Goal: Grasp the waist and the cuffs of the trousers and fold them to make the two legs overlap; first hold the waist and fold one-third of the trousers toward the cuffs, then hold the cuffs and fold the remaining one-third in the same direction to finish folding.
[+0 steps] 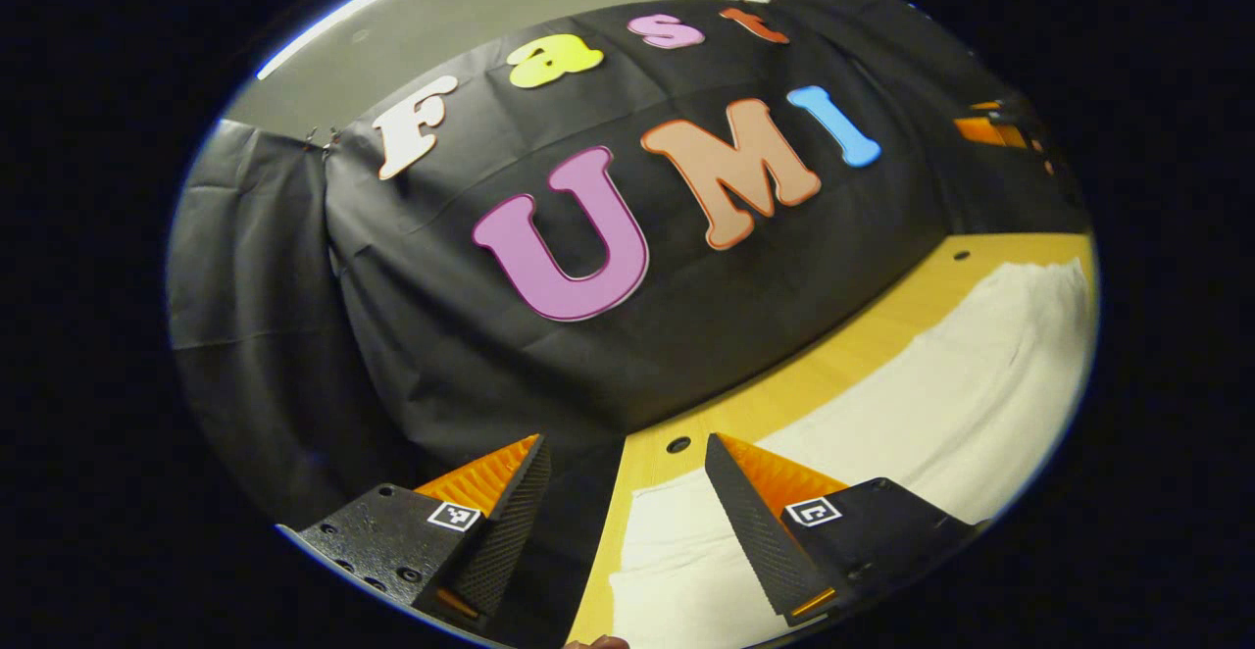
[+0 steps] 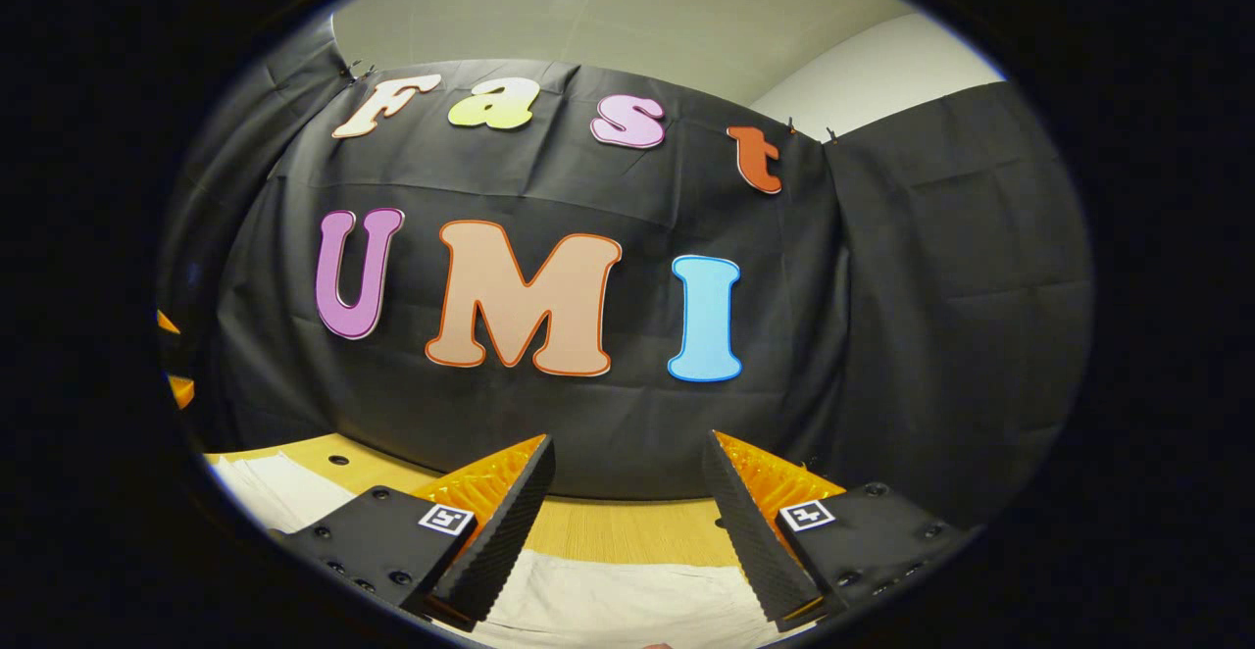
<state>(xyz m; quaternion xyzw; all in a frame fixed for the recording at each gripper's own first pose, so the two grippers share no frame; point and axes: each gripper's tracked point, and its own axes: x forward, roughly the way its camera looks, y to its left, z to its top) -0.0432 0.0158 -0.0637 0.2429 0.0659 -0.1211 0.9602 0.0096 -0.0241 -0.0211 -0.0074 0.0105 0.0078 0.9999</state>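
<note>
Left gripper view: the left gripper (image 1: pixel 627 453) is held with its fingers spread wide; nothing is gripped between them. Just below and beyond the right-hand finger (image 1: pixel 760 531), the trousers (image 1: pixel 912 404), a pale cream cloth, are seen lying flat on the yellow wooden table (image 1: pixel 784 389), stretching away toward the right edge of the view. The left-hand finger (image 1: pixel 505 522) is seen off the table's edge, against the black cloth wall (image 1: pixel 392 335).

Right gripper view: the right gripper (image 2: pixel 627 458) is likewise held spread, with nothing between the fingers. The trousers (image 2: pixel 608 600) are seen below the fingertips, apart from them, on the table (image 2: pixel 608 526). The wall (image 2: pixel 941 335) stands behind.
</note>
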